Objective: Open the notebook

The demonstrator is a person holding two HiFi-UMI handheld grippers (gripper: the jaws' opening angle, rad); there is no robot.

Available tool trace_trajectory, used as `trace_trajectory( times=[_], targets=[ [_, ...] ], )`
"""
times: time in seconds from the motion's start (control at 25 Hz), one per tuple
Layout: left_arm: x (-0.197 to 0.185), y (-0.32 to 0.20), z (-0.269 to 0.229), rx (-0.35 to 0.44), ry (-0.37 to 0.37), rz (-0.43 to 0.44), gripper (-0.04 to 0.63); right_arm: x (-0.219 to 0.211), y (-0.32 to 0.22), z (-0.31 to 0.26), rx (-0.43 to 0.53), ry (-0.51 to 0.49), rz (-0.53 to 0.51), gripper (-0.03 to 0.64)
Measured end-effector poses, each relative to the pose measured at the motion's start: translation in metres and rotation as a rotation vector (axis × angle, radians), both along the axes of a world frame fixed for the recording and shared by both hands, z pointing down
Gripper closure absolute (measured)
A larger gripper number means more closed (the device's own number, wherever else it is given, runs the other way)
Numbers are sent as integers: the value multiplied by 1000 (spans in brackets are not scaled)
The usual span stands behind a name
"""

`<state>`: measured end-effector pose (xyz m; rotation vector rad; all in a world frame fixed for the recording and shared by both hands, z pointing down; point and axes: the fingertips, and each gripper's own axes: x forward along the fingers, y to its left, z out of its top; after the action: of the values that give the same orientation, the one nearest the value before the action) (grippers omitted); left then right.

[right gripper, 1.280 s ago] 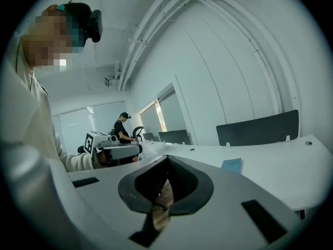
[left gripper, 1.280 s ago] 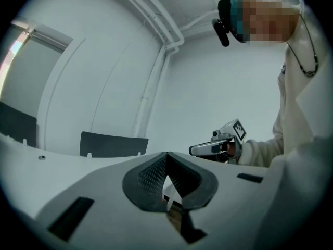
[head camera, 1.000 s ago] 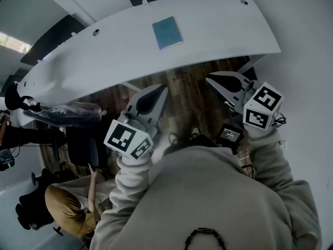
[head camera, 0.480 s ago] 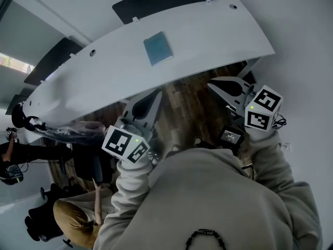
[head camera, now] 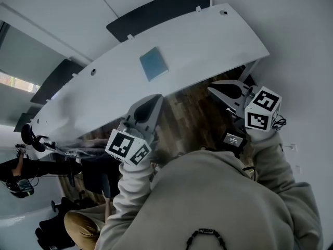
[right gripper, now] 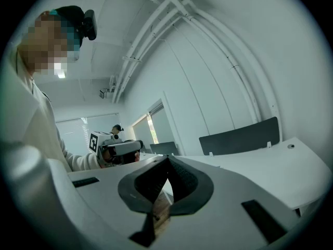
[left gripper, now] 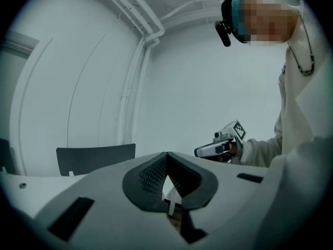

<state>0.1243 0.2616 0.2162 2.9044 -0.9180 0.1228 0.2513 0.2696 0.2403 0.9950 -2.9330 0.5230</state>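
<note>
Arms: two pale grey sleeves (head camera: 130, 184) reach forward from the chest, side by side and well apart, each ending in a tool.
Left side: the left hand-held gripper (head camera: 156, 100) is held about level and points away from the body, with its marker cube (head camera: 128, 146) nearest the wearer. In the head view its tip lies at the near edge of the worktop (head camera: 218, 40).
Left jaws: pressed together at the tips, with nothing between them.
Right side: the right hand-held gripper (head camera: 213, 90) is also about level. It points forward and slightly inward, its tip short of the worktop's edge.
Right jaws: pressed together and empty.
Cross views: each gripper view shows the other tool out to the side at a similar height, gripped by a sleeved hand.
Below: the floor (head camera: 182, 113) of dark wooden boards shows between and under both tools.
Surface: the worktop is long, white and curved, and runs on a slant across the head view.
Task item: the notebook (head camera: 154, 63) has a blue-grey cover and lies closed and flat near the middle of the worktop. It is beyond the left tool's tip and well apart from both tools.
Far edge: a dark panel (head camera: 156, 12) stands along the worktop's back.
Lower left: a second person (head camera: 83, 225) in tan trousers is mostly cut off by the frame.
</note>
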Motion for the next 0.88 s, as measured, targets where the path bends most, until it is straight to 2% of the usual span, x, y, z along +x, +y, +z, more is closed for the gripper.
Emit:
trace_trajectory(
  times=[0.28, 0.48, 0.56, 0.76, 0.88],
  targets=[
    [-16, -13, -1, -2, 17, -43, 598, 2, -1, 8, -9, -6, -3, 597],
    [-7, -9, 13, -2, -3, 16, 598, 0, -1, 12, -14, 16, 2, 597],
    [-6, -13, 17, -3, 17, 28, 598, -1, -3, 14, -18, 42, 5, 597],
    [-34, -77, 46, -22, 77, 10, 598, -25, -61, 35, -43, 104, -7, 597],
    [-48, -114, 46, -31, 94, 21, 598, -39, -95, 38, -47, 139, -20, 597]
  ],
)
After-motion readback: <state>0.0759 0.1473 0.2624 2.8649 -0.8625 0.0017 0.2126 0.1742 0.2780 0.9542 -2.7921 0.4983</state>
